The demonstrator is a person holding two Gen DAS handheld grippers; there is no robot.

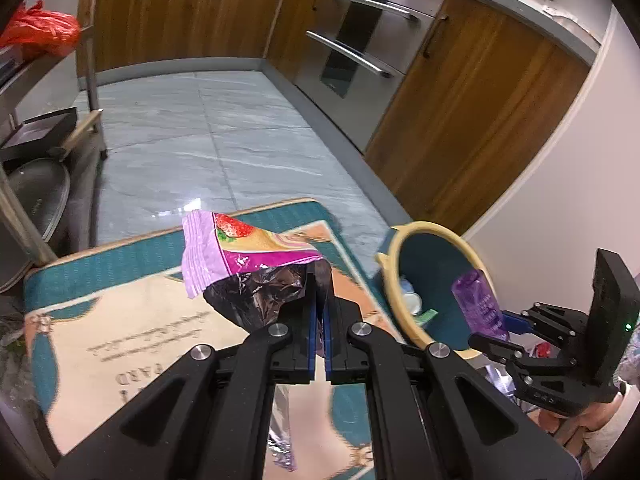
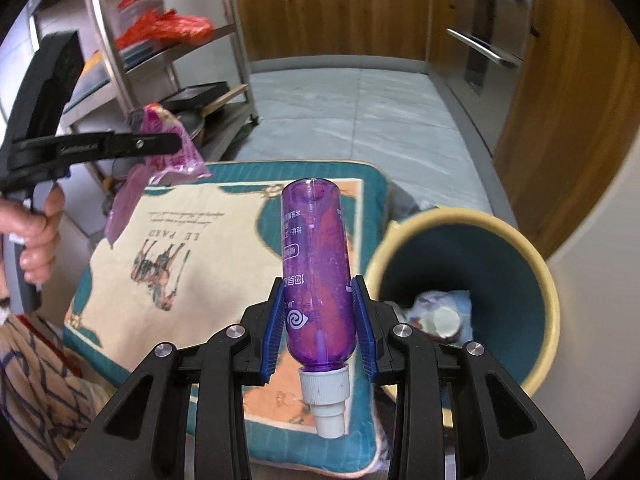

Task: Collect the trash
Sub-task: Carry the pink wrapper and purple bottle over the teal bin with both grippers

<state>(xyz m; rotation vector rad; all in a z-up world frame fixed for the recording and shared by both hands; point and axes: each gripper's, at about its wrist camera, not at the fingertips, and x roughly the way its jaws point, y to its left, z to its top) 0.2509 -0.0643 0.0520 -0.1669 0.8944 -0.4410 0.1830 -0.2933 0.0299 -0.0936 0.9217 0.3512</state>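
Translucent purple bottle (image 2: 318,276) with white cap and white lettering; pink and magenta wrapper (image 1: 240,252) bearing a red strawberry print, silvery inside. Teal-bordered cream mat (image 2: 224,248) printed with horses and dark script; bin (image 2: 476,276) cream at the rim, teal within. Black grippers, blue finger pads (image 2: 366,332); grey marbled floor tiles (image 1: 224,128); brown wooden cabinets (image 1: 472,92).
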